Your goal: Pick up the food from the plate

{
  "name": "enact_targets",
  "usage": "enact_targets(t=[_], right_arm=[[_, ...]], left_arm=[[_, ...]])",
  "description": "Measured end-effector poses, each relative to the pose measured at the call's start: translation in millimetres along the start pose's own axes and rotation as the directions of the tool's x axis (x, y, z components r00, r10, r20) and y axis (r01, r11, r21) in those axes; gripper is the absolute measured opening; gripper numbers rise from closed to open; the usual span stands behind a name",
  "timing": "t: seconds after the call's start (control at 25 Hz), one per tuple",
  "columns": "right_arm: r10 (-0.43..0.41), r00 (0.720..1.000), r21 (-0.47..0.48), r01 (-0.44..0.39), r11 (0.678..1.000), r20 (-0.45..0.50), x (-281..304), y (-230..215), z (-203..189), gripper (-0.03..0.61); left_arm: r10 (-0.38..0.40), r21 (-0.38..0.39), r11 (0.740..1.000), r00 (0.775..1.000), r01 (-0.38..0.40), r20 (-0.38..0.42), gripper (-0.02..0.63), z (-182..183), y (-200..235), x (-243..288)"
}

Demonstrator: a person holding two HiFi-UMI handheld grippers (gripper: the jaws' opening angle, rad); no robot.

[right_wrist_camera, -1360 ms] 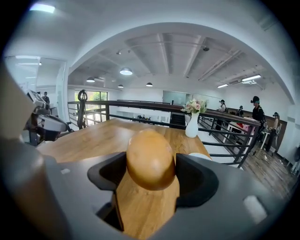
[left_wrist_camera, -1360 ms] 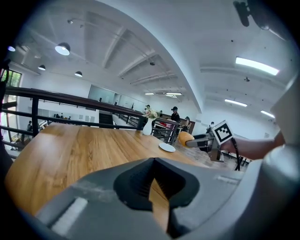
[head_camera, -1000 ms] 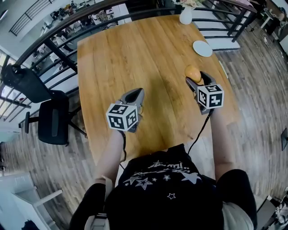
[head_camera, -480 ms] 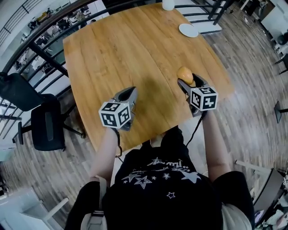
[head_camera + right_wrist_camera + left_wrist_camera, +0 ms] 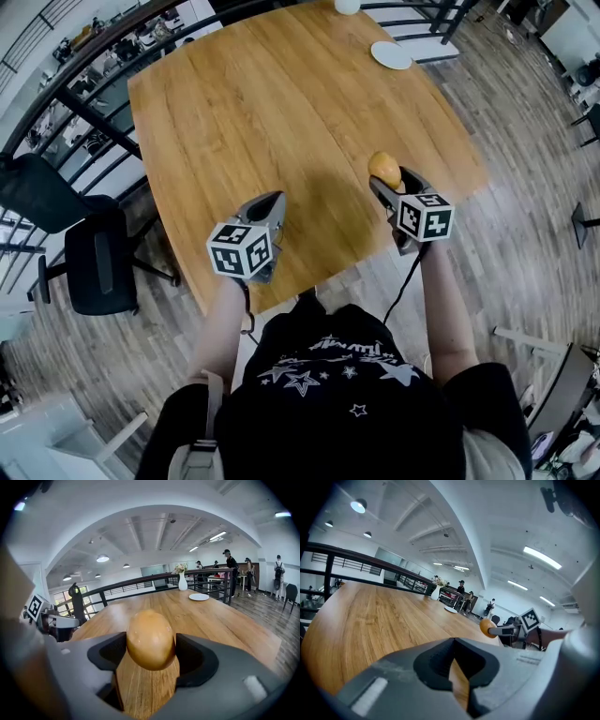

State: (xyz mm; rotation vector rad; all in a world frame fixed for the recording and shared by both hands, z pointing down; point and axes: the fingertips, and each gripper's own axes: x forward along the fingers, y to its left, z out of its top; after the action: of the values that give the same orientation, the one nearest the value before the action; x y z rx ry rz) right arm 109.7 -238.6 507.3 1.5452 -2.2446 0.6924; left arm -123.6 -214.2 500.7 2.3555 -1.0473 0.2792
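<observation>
A smooth yellow-brown, egg-shaped piece of food (image 5: pixel 383 167) (image 5: pixel 151 638) hangs above the wooden table (image 5: pixel 272 103), held between the jaws of my right gripper (image 5: pixel 386 178) (image 5: pixel 151 641), which is shut on it. The left gripper view also catches the food (image 5: pixel 486 627) off to the right. A white plate (image 5: pixel 391 54) (image 5: pixel 198 596) lies bare at the table's far right corner. My left gripper (image 5: pixel 272 202) (image 5: pixel 454 641) hovers over the near left part of the table, jaws shut with nothing between them.
A white vase (image 5: pixel 348 5) (image 5: pixel 183 584) stands at the far table edge beside the plate. A black railing (image 5: pixel 84 103) runs along the left and far sides. A black chair (image 5: pixel 94 258) stands at the left. The table's near edge is just below both grippers.
Both grippers have drawn back toward the table's near edge, the right one still holding the food. The plate now lies farther from the right gripper.
</observation>
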Motion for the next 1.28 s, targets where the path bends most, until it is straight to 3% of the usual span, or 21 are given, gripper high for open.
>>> enact_targets(t=[0.36, 0.6, 1.28], right_arm=[[0.049, 0.998, 0.037, -0.050, 0.998, 0.025, -11, 15, -29, 0.334], [0.062, 0.996, 0.131, -0.070, 0.989, 0.068, -58, 27, -48, 0.334], [0.084, 0.983, 0.082, -0.098, 0.992, 0.164, -200, 77, -94, 0.334]], left_arm=[[0.024, 0.024, 0.999, 0.999, -0.024, -0.030, 0.002, -23, -17, -11], [0.028, 0.016, 0.999, 0.999, -0.028, -0.028, 0.002, -47, -54, -40], [0.003, 0.060, 0.998, 0.998, -0.006, 0.055, 0.002, -98, -175, -124]])
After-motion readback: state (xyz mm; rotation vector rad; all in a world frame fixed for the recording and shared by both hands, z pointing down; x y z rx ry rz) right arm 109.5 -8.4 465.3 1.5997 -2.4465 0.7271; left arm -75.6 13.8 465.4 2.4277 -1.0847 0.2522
